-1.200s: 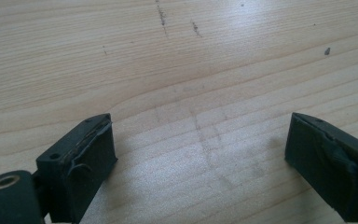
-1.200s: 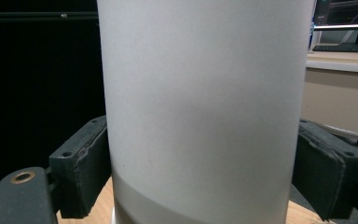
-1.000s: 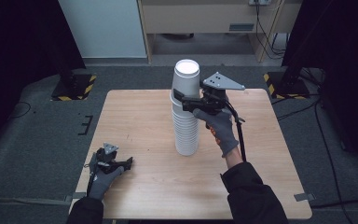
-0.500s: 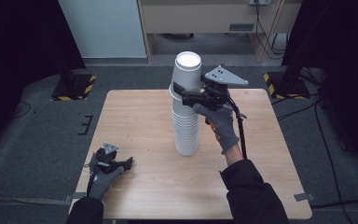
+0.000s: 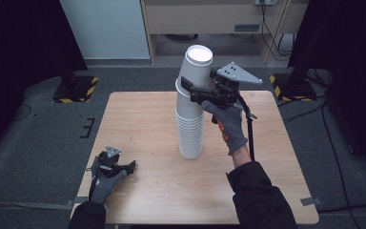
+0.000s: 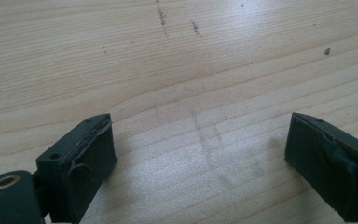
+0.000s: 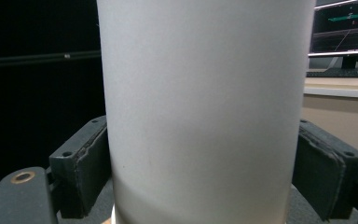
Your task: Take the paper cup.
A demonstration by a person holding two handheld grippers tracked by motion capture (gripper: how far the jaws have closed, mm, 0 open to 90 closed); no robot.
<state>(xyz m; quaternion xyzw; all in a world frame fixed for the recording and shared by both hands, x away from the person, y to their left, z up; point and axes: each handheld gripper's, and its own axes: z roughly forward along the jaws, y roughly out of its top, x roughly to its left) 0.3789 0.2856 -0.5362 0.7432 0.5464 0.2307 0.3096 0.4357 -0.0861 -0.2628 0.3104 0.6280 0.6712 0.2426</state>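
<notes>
The right tool (image 5: 187, 86) grips the top cup (image 5: 194, 71), tilted above the cup stack (image 5: 190, 129) mid-worktop (image 5: 147, 119). The left tool (image 5: 132, 167) rests wide open at the near left edge

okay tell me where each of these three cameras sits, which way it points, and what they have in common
High view: above the person's side, looking forward and down on the table; forearms, both grippers show.
Left gripper view: on the left gripper, facing bare tabletop.
Right gripper view: on the right gripper, facing the top cup.
Shared: high view also shows that cup.
</notes>
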